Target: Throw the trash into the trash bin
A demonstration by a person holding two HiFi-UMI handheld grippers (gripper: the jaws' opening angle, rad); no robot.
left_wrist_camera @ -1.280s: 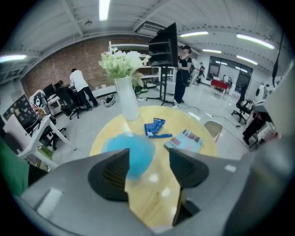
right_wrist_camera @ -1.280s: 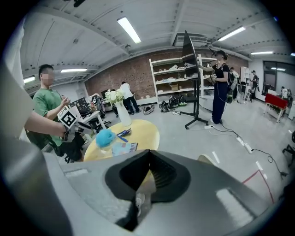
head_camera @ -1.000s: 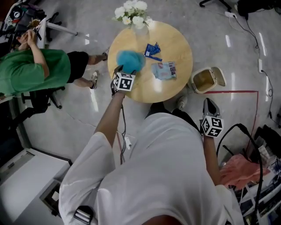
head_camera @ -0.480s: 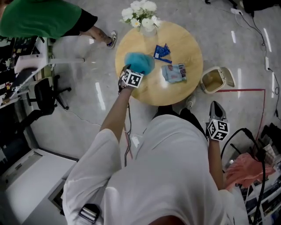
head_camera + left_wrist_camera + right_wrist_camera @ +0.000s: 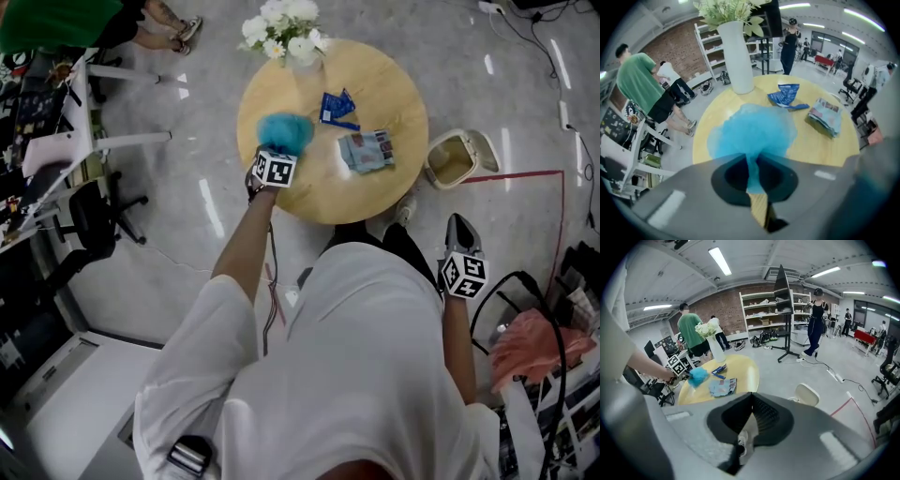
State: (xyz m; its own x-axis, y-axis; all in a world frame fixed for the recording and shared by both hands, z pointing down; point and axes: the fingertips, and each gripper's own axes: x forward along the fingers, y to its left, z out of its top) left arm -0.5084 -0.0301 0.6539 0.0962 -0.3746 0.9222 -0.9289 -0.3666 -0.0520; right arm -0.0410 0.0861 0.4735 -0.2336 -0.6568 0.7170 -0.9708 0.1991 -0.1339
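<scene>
A crumpled blue piece of trash point(image 5: 284, 131) lies on the round wooden table point(image 5: 398, 131), near its left edge. My left gripper point(image 5: 277, 152) points steeply down at it and is shut on its near end; in the left gripper view the blue trash point(image 5: 754, 131) is pinched between the jaws of the left gripper point(image 5: 753, 161). A blue wrapper point(image 5: 336, 106) and a pale packet point(image 5: 366, 150) lie further right on the table. The beige trash bin point(image 5: 455, 159) stands open on the floor right of the table. My right gripper point(image 5: 458, 230) hangs shut and holds nothing, short of the bin.
A white vase of flowers point(image 5: 286, 23) stands at the table's far edge. A person in green point(image 5: 56, 19) is at the top left beside desks and a chair point(image 5: 94, 211). Red tape point(image 5: 525, 173), cables and a pink cloth point(image 5: 534, 342) lie on the floor at right.
My left gripper has sunk onto the blue trash and its jaws have closed on it. The person in green has moved away toward the top left. My right gripper has stayed in place.
</scene>
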